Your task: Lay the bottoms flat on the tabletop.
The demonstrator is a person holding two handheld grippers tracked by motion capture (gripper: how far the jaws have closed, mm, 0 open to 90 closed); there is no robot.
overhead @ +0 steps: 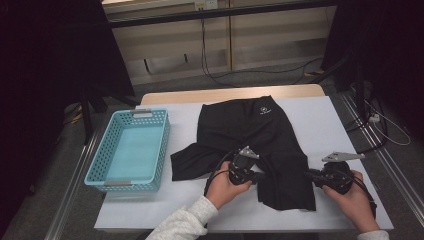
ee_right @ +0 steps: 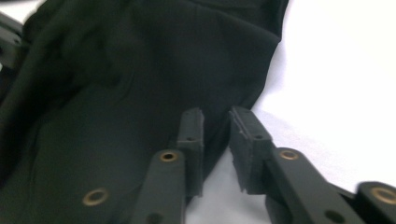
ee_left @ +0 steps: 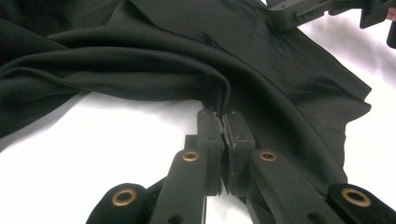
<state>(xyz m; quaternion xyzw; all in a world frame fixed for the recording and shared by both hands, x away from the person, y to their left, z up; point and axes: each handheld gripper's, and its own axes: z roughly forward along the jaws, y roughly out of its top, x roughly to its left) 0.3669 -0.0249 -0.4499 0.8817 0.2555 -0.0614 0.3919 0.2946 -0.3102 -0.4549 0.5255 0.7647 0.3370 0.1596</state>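
Black soft fabric: one pair of shorts (overhead: 260, 145) lies spread mid-tabletop (overhead: 330, 120) on the white cover, one teal basket (overhead: 131, 150) well apart to its left, holding nothing. High view: two hands, two grippers; left gripper (overhead: 256, 176) at the shorts' near left edge, right gripper (overhead: 311, 176) at the near right edge, both low on the cloth. Left gripper view: left gripper (ee_left: 225, 122) pressed together, pinching a fold of the shorts (ee_left: 196, 60) at the hem, cloth bunching up into a ridge from the pinch; the other gripper sits top right, farther off. Right gripper view: right gripper (ee_right: 215, 119) with a narrow gap between its jaws, straddling the shorts' (ee_right: 126, 93) edge, one jaw over the cloth, the other over bare white; pads don't look pressed on fabric, no grip yet as far as I can tell. Handling, judged: light, limp, a bit slick, not fragile; it will sag and slide, so best taken at hem or waistband edges, two points apart, pinching through a fold rather than one layer.
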